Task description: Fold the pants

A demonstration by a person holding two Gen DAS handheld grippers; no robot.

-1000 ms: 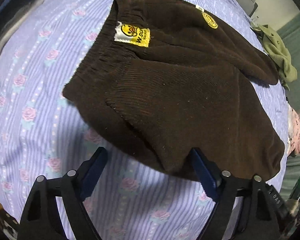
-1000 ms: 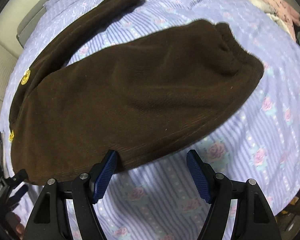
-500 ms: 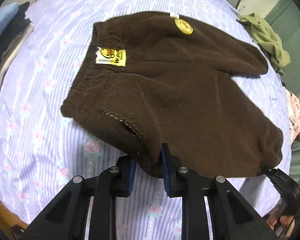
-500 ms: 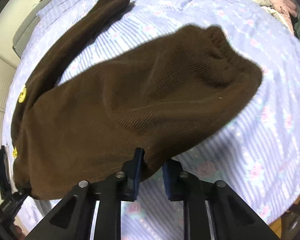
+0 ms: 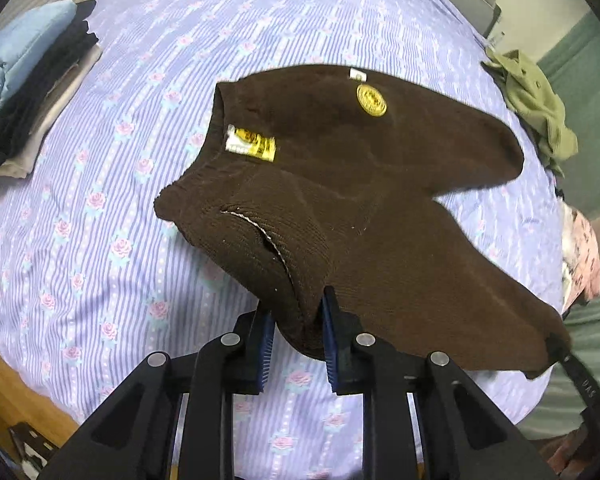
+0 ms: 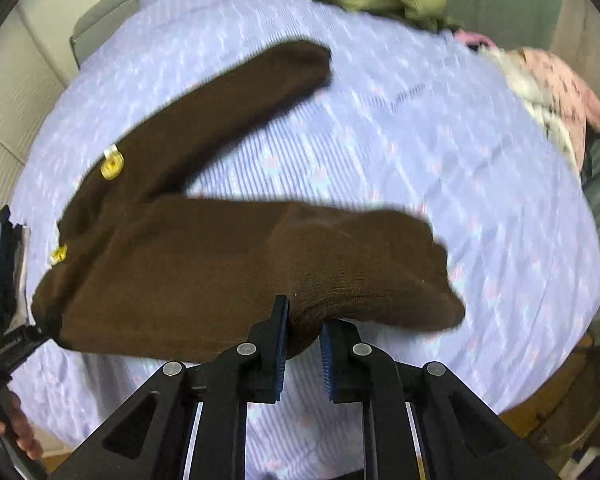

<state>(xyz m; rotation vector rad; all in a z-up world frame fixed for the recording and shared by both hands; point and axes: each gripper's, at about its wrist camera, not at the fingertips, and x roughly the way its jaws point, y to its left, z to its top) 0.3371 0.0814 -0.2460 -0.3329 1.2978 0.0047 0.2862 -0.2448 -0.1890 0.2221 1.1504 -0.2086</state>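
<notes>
Dark brown corduroy pants with a yellow label at the waistband and a round yellow badge lie partly on the bed. My left gripper is shut on the near waist corner and holds it off the sheet. My right gripper is shut on the near leg of the pants close to its cuff, also lifted. The far leg still lies flat on the bed. The right gripper's tip shows at the leg end in the left wrist view.
The bed has a lilac striped sheet with roses. A stack of folded clothes sits at the left. An olive garment and a pink patterned garment lie at the far right edge. The wooden bed edge is at near left.
Both grippers closed on the near edge of the pants, left at the waist and right at the leg, and lifted it up off the sheet.
</notes>
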